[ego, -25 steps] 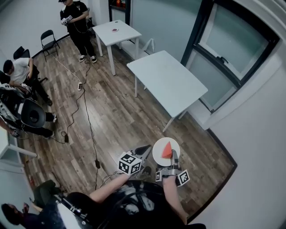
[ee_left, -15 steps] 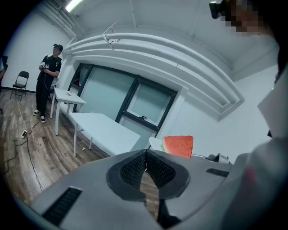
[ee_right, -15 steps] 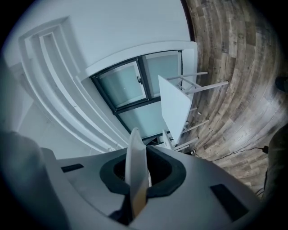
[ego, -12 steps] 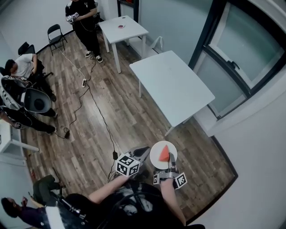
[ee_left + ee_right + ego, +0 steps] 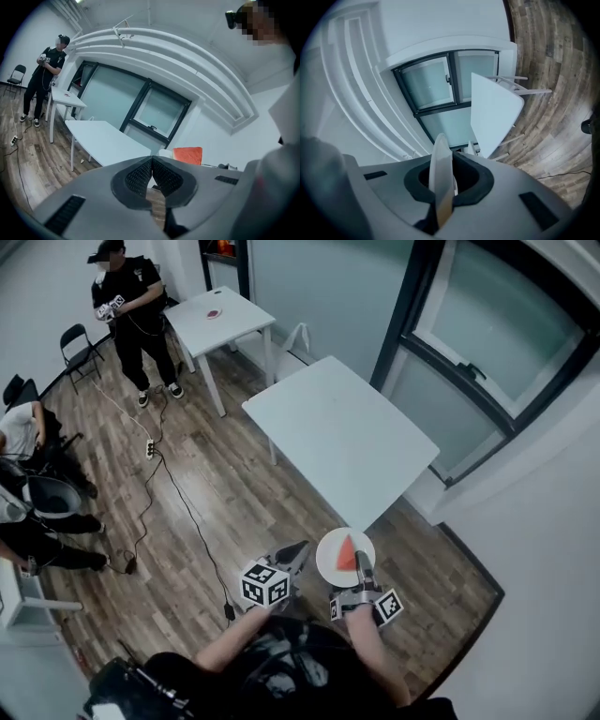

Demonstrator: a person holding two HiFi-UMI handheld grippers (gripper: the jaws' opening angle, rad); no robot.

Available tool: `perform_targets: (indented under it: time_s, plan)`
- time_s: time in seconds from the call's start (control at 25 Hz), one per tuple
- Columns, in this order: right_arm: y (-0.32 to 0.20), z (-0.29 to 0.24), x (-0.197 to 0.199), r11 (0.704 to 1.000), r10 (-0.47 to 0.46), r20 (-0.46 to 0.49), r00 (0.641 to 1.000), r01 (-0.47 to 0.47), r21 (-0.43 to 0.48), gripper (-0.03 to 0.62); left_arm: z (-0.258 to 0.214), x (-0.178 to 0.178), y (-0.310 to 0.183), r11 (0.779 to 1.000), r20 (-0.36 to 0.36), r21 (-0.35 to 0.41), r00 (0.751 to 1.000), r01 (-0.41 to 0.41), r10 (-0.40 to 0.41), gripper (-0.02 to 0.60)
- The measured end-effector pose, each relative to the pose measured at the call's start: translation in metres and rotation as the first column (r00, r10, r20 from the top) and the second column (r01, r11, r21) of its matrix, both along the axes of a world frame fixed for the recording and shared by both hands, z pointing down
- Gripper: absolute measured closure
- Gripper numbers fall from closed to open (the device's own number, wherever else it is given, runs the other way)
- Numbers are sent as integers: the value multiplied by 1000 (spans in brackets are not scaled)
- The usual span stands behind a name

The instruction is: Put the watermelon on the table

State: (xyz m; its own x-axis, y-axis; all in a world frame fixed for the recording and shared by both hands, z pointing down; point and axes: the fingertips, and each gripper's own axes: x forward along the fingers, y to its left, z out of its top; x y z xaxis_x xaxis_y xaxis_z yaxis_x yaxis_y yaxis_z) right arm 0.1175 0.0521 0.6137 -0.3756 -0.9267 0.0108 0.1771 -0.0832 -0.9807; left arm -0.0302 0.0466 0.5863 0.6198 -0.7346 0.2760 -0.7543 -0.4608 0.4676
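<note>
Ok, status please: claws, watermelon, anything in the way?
Right claw shut on plate rim, watermelon on plate. Left claw shut, empty. Nothing between plate and table.

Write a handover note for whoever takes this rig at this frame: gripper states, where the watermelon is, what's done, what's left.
Left gripper: shut and empty, held beside the plate.
Right gripper: shut on the rim of the white plate, which carries the watermelon slice.
Location: the plate and slice are in the air over the wood floor, short of the near corner of the long white table.
Done: the plate is gripped and lifted.
Left: get to the table, set the plate on its top, and release.
</note>
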Motion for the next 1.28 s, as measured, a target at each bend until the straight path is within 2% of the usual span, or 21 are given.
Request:
perform_targets:
  time_s: [0.24,0.36,0.56,0.8,1.0,1.16,1.28]
  plan:
    - [-39,-5,-11,995,98,24,995,-98,20,568,-4,-5,-54,991,-21,25,991,-130,130,575]
    - [-55,6,-15,993,115,44,992,-115,2,568,-3,-4,-71,986,-11,27,986,-164,165,575]
    - [-94,25,-22,992,124,41,991,-122,-44,568,8,-12,-106,989,-21,-6,989,-146,146,575]
    - [-180,35,-19,992,123,52,991,-120,-42,568,24,-6,-182,989,-17,-34,990,-142,141,575]
    - [-251,32,4,995,95,25,995,-94,-38,569,26,18,-251,985,89,-12,981,-171,172,575]
    - [-309,42,27,992,124,23,992,-123,-37,569,34,33,-315,985,81,-34,982,-170,172,575]
    - [-346,47,32,993,111,26,993,-110,-41,569,48,39,-348,983,87,-61,980,-174,179,575]
